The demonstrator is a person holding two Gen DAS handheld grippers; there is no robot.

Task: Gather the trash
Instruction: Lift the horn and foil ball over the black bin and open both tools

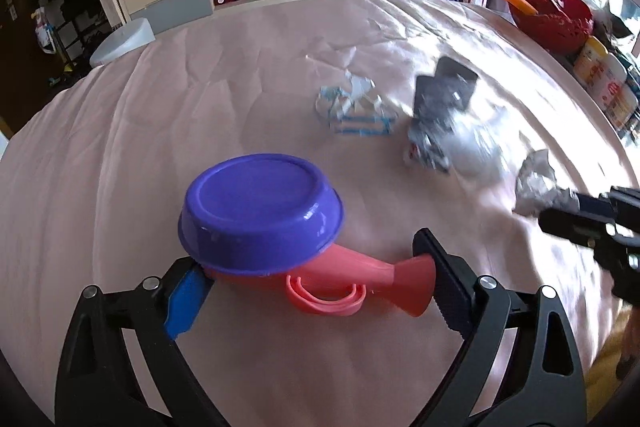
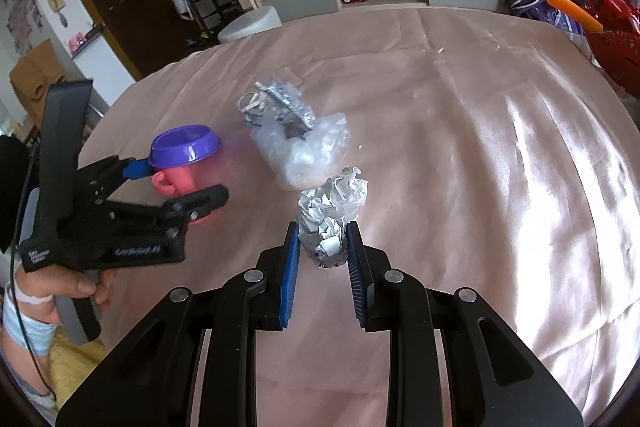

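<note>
Crumpled silver foil is sitting between the blue pads of the right claw, which is pinching the ball on both sides just above the pink bedspread. Off to the left, the left claw is standing spread wide around a pink cup lying on its side with an upturned purple bowl resting on it; the cup's flared end is touching the right pad, though whether the pads are actually pressing is unclear. A person's hand is gripping that tool's handle at the bed's edge. More trash is lying farther up the bed: a clear plastic bag with dark wrapper scraps on it, and beside these a torn blue-and-white packet.
</note>
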